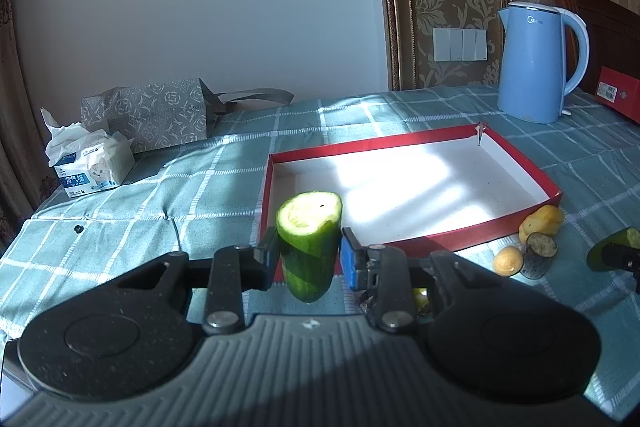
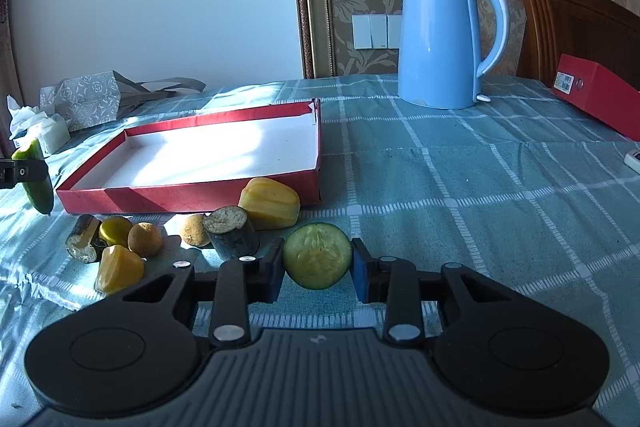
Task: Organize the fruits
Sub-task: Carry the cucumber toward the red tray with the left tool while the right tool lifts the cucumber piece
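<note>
My left gripper (image 1: 310, 259) is shut on an upright cucumber piece (image 1: 310, 247), held just before the near left corner of the red tray (image 1: 400, 141) with its white floor. In the right wrist view that same cucumber (image 2: 34, 175) hangs left of the tray (image 2: 180, 195). My right gripper (image 2: 318, 265) is shut on a second cucumber piece (image 2: 318, 255), cut face toward the camera, both pads touching its sides. In front of the tray lie a yellow ridged piece (image 2: 270, 203), a dark cut cylinder (image 2: 232, 231), round orange fruits (image 2: 145, 239) and more pieces.
A blue kettle (image 2: 440, 43) stands behind the tray on the checked green cloth. A red box (image 2: 600, 99) lies at the far right. A tissue pack (image 1: 90, 163) and a grey patterned bag (image 1: 152, 115) sit at the far left.
</note>
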Demonstrator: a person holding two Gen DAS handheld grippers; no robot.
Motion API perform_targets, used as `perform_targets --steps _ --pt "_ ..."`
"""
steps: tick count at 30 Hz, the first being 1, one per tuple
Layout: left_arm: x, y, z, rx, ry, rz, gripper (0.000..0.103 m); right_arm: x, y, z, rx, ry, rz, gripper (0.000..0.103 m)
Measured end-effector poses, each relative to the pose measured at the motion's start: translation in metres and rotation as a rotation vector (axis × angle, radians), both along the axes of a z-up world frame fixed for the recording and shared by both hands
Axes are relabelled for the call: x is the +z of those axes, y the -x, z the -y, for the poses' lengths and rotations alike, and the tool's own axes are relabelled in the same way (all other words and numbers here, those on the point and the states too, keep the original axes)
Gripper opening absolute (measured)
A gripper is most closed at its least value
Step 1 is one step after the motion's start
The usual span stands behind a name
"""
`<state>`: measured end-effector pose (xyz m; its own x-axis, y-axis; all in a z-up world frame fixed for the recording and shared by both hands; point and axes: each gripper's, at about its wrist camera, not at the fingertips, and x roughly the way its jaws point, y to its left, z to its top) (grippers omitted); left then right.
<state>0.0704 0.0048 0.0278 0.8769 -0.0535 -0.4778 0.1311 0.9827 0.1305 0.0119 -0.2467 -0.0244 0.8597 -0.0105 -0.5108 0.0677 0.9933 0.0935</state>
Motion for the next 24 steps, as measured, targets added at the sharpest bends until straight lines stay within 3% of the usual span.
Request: perform_targets --steps 12,24 --pt "0.011 -0.023 0.018 0.005 -0.011 0.021 0.029 0.029 0.034 -0.001 0.059 0.0 0.092 0.033" --pt "0.007 -0.083 0.037 0.033 -0.013 0.004 0.029 0.035 0.041 0.002 0.091 -0.003 0.112 0.033"
